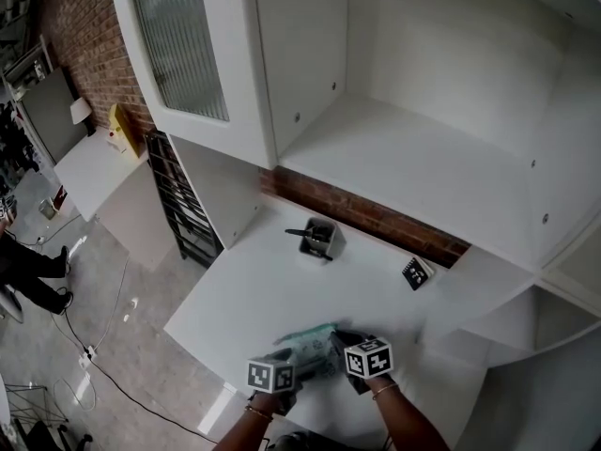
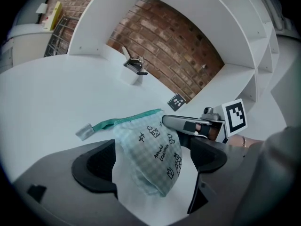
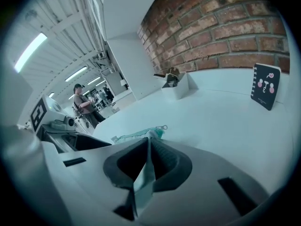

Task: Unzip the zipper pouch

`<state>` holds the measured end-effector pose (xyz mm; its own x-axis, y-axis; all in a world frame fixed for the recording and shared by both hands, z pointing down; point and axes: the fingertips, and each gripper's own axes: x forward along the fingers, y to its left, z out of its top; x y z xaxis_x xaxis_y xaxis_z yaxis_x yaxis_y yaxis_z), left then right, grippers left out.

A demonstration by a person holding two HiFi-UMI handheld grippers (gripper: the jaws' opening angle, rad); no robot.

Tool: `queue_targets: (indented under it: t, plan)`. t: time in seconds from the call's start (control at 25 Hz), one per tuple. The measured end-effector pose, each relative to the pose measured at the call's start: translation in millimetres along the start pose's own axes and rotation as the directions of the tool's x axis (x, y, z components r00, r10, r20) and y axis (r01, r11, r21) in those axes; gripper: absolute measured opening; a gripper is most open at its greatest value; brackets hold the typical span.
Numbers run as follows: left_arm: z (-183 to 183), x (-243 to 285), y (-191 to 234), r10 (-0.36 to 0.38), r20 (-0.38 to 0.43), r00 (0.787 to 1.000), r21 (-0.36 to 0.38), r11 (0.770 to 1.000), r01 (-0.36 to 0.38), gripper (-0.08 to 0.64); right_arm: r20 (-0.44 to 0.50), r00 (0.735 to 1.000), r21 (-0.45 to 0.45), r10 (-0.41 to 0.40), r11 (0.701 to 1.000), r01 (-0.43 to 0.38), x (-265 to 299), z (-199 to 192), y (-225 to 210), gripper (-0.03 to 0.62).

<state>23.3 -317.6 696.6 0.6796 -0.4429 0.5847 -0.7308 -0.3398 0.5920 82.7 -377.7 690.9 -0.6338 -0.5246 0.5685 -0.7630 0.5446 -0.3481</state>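
On the white tabletop (image 1: pixel 282 280), low centre of the head view, the zipper pouch (image 2: pixel 150 154) lies half-hidden. The left gripper view shows it between the left gripper (image 2: pixel 150 163) jaws, which stand wide and seemingly unpressed. The right gripper (image 3: pixel 148 161) pinches its fabric edge.

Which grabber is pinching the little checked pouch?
The right gripper: its jaws are squeezed together on an edge of the pouch. The left gripper has its jaws wide apart, with the pouch lying loose between them.
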Motion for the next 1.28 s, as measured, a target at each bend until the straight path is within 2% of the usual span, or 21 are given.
queue_targets:
  t: [0.2, 0.36, 0.52, 0.64, 0.88, 1.08, 1.16, 1.2, 1.28]
  plan:
    - [1, -15, -3, 0.005, 0.014, 1.000, 0.038, 0.999, -0.005, 0.491, 0.075, 0.997, -0.149, 0.013, 0.989, -0.002, -17, 10, 22, 0.015]
    - [1, -28, -15, -0.018, 0.021, 1.000, 0.055, 0.998, 0.017, 0.488, 0.114, 0.993, -0.303, 0.012, 0.953, 0.023, -33, 16, 43, 0.014]
    - [8, -46, -23, -0.039, 0.043, 0.998, 0.094, 0.995, 0.035, 0.474, 0.151, 0.989, -0.477, 0.003, 0.876, 0.070, -50, 20, 72, 0.012]
    - [19, -61, -29, -0.049, 0.080, 0.996, 0.134, 0.990, 0.038, 0.417, 0.181, 0.983, -0.574, -0.018, 0.810, 0.121, -61, 19, 86, 0.011]
    - [32, -84, -50, -0.111, 0.127, 0.986, 0.160, 0.983, 0.090, 0.374, 0.240, 0.970, -0.681, -0.032, 0.706, 0.192, -76, 21, 106, 0.011]
    - [30, -92, -60, -0.131, 0.140, 0.981, 0.194, 0.976, 0.103, 0.360, 0.261, 0.963, -0.726, -0.064, 0.644, 0.240, -85, 23, 116, 0.011]
    - [30, -94, -65, -0.128, 0.136, 0.982, 0.233, 0.968, 0.094, 0.359, 0.273, 0.958, -0.741, -0.086, 0.617, 0.266, -90, 25, 119, 0.011]
    - [31, -96, -67, -0.123, 0.133, 0.983, 0.261, 0.962, 0.085, 0.359, 0.277, 0.956, -0.754, -0.094, 0.595, 0.277, -92, 25, 121, 0.011]
    - [30, -98, -68, -0.104, 0.114, 0.988, 0.321, 0.945, 0.062, 0.350, 0.284, 0.953, -0.794, -0.108, 0.530, 0.297, -96, 26, 126, 0.011]
